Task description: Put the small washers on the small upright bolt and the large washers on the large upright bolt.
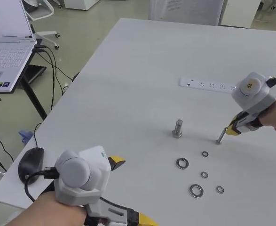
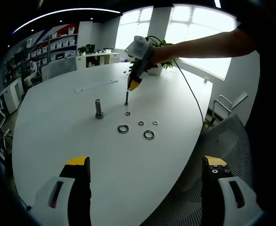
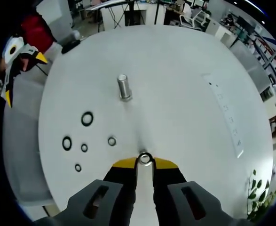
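- While the right tongs [image 3: 145, 162] stand with their jaws drawn close together, the tips clamp the top of the small bolt [image 3: 145, 158], which stands on the desk [image 3: 185, 94] directly between them.
- The large bolt [image 1: 177, 128] stands upright on the desk just ahead of the right tongs. It is apart from the small bolt, on the side toward the left tongs [image 2: 145, 162].
- Two large washers [image 1: 182, 163] and three small washers [image 1: 204, 174] lie flat on the desk beside the right tongs, in the space between the two tongs. All five rest apart from both bolts and from each other.
- The left tongs have their jaws spread wide and hold nothing. They hang at the desk edge, well apart from the washers and bolts.
- A white power strip [image 1: 208, 85] lies on the desk beyond the right tongs.
- A dark mouse [image 1: 30, 162] sits at the desk corner just beside the left tongs.
- A laptop [image 1: 6, 47] stands off the desk, beyond the left tongs.
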